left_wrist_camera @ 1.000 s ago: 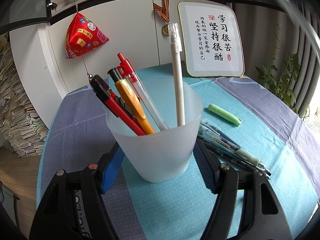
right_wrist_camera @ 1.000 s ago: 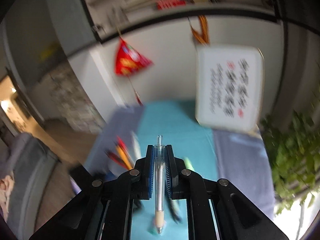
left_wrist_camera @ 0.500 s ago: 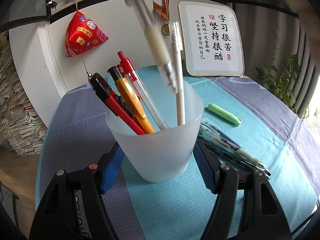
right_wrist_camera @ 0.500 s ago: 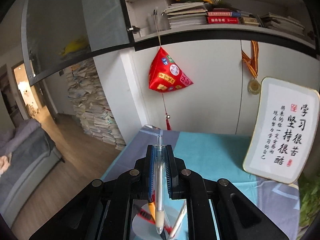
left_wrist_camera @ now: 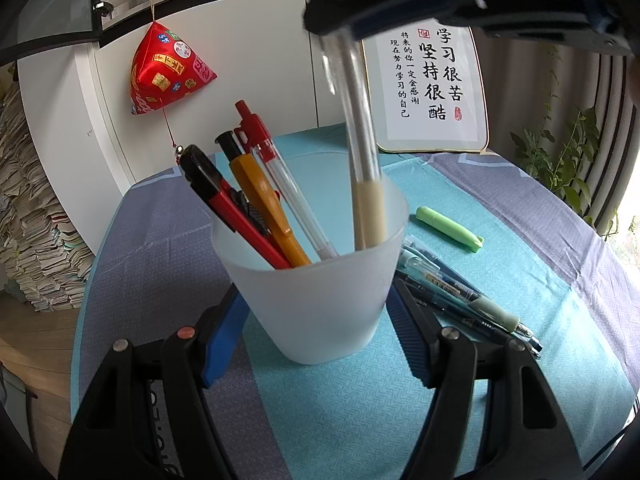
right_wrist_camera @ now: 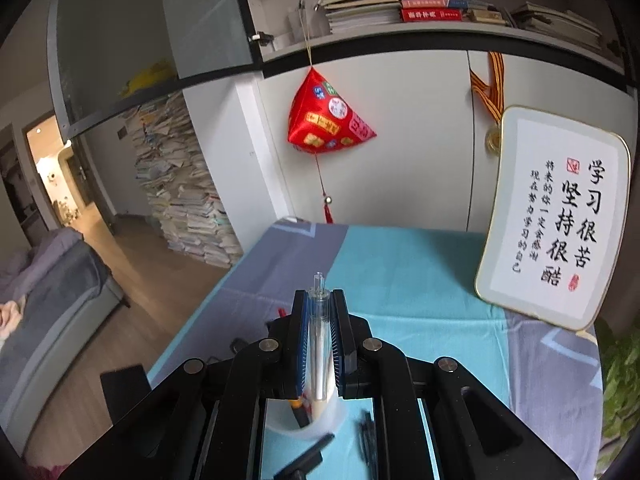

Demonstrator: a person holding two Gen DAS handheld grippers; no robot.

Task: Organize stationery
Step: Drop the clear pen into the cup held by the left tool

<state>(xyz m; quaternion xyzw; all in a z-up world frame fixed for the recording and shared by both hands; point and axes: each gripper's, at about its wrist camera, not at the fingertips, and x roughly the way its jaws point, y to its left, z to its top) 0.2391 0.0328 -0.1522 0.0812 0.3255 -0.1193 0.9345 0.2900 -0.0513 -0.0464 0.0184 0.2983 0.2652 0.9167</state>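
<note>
Since the earlier frame the right gripper (right_wrist_camera: 319, 350), clamped on a clear pen (left_wrist_camera: 362, 152), has lowered its tip into the frosted cup (left_wrist_camera: 316, 292) that the left gripper (left_wrist_camera: 316, 334) grips, holding four pens already, while several pens (left_wrist_camera: 460, 300) and a green highlighter (left_wrist_camera: 448, 229) wait on the tabletop (left_wrist_camera: 500, 240).

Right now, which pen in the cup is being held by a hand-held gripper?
The clear pen with the beige grip; the right hand-held gripper clamps its top, the others lean free.

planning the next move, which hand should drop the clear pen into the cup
The right one. The right gripper already clamps the clear pen, whose tip is inside the frosted cup. The left gripper grips the cup, steadying it, so it should likely just hold.
</note>
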